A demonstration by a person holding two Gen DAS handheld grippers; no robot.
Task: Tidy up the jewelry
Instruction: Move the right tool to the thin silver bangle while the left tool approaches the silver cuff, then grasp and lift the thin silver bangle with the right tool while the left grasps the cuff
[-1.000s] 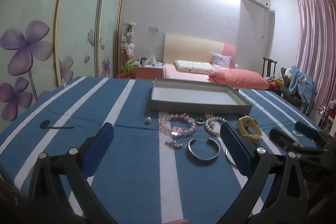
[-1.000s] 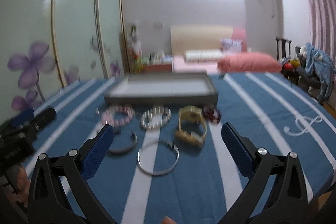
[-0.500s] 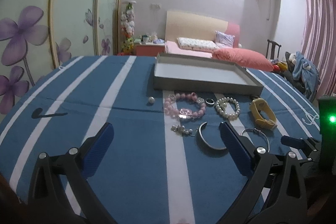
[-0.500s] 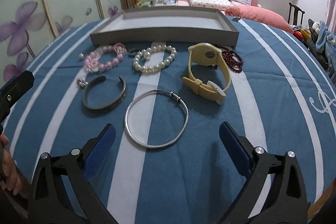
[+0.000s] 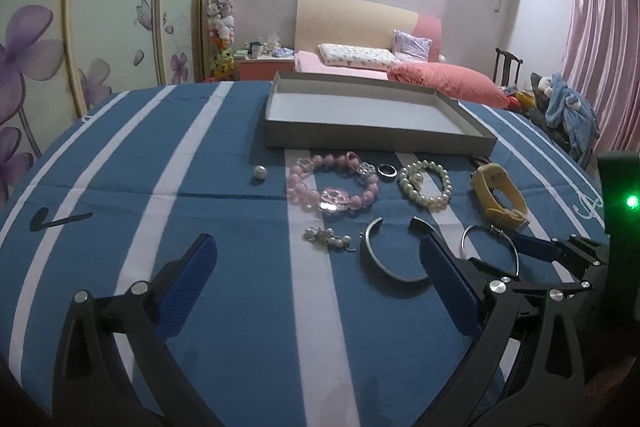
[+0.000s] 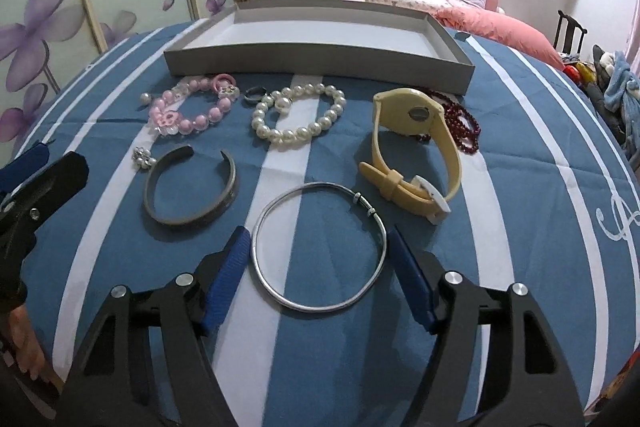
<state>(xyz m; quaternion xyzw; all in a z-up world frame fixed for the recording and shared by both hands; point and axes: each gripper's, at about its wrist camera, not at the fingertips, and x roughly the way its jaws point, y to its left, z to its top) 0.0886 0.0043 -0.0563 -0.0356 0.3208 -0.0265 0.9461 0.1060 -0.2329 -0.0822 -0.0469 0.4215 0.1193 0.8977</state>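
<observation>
Jewelry lies on a blue striped cloth before an empty grey tray (image 6: 320, 61) (image 5: 376, 137). My right gripper (image 6: 318, 239) is open, its blue pads on either side of a thin silver bangle (image 6: 320, 303), not closed on it. Beyond lie a dark cuff (image 6: 192, 217), a pearl bracelet (image 6: 300, 133), a pink bead bracelet (image 6: 188, 123), a ring (image 6: 255, 93), a yellow watch (image 6: 416, 151) and dark red beads (image 6: 464, 127). My left gripper (image 5: 316, 247) is open and empty above the cloth, left of the cuff (image 5: 384, 267).
A loose pearl (image 5: 260, 172) and a small earring cluster (image 5: 326, 237) lie on the cloth. The table's round edge curves at left and right. A bed, wardrobe doors and a chair stand behind the table.
My right gripper has dropped and moved forward, its pads narrowing around the silver bangle. My left gripper has shifted slightly closer to the jewelry.
</observation>
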